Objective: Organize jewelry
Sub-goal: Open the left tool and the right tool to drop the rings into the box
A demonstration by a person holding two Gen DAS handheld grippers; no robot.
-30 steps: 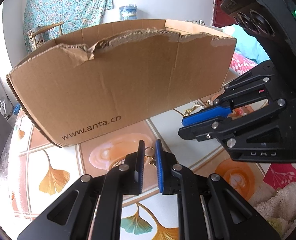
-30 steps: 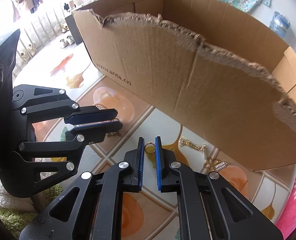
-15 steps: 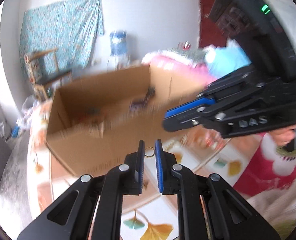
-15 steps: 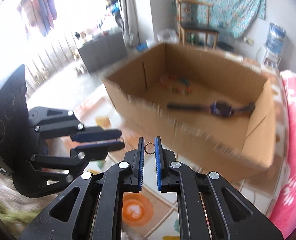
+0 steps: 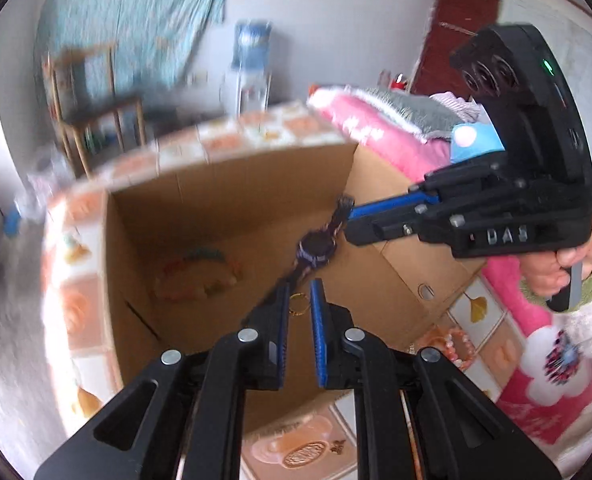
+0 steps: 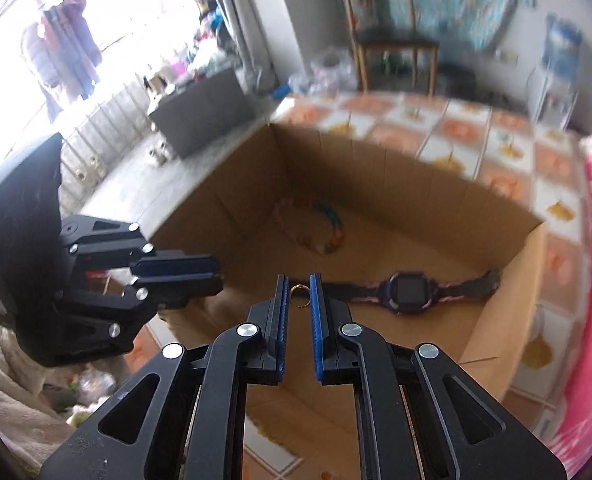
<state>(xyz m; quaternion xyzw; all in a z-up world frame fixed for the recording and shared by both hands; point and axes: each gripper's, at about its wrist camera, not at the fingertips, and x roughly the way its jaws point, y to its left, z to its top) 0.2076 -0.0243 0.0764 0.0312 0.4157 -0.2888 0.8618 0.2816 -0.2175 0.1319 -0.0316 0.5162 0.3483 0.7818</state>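
We've lifted both gold rings off the tabletop; left gripper (image 5: 299,304) and right gripper (image 6: 299,295) jaws each pinch one above the cardboard box (image 6: 395,168), ready to drop.

My left gripper (image 5: 299,308) and right gripper (image 6: 298,300) are matte black with blue-lined fingers (image 6: 316,336) and silver screws (the right one's side reads "DAS"). A green light glows on it; my bare hand (image 5: 555,264) shows a pale fuzzy sleeve.
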